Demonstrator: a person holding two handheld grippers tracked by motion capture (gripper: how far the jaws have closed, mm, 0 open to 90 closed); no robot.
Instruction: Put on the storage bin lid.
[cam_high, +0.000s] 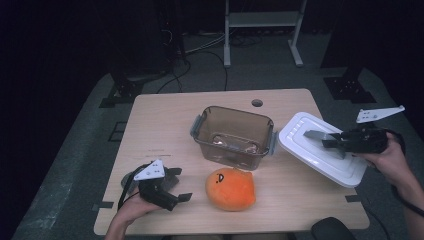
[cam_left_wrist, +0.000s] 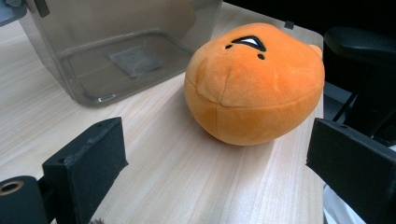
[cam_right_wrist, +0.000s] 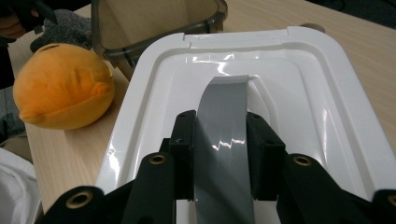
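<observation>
The right gripper (cam_high: 334, 142), held in a hand (cam_high: 392, 161) at the table's right edge, clamps its jaws on a grey strap (cam_right_wrist: 223, 135) that arches over the white lid (cam_high: 320, 150); the right gripper view shows both pads pressed against the strap's sides. The lid hangs tilted at the table's (cam_high: 165, 120) right edge, partly beyond it, just beside the clear tub (cam_high: 233, 135), whose rim it nearly meets. The strap's near end is cut off at the bottom of the right gripper view, so how it joins the lid there cannot be made out. The left gripper (cam_high: 175, 187) sits low at the table's near left corner, jaws spread wide and holding nothing, pointed at the orange plush (cam_high: 230, 189). In the left gripper view the plush (cam_left_wrist: 254, 84) lies on the wood ahead of the pads, apart from both, with the tub (cam_left_wrist: 116, 46) behind it, its top cropped. A dark rounded shape at the table's near right edge is too dim to identify.
</observation>
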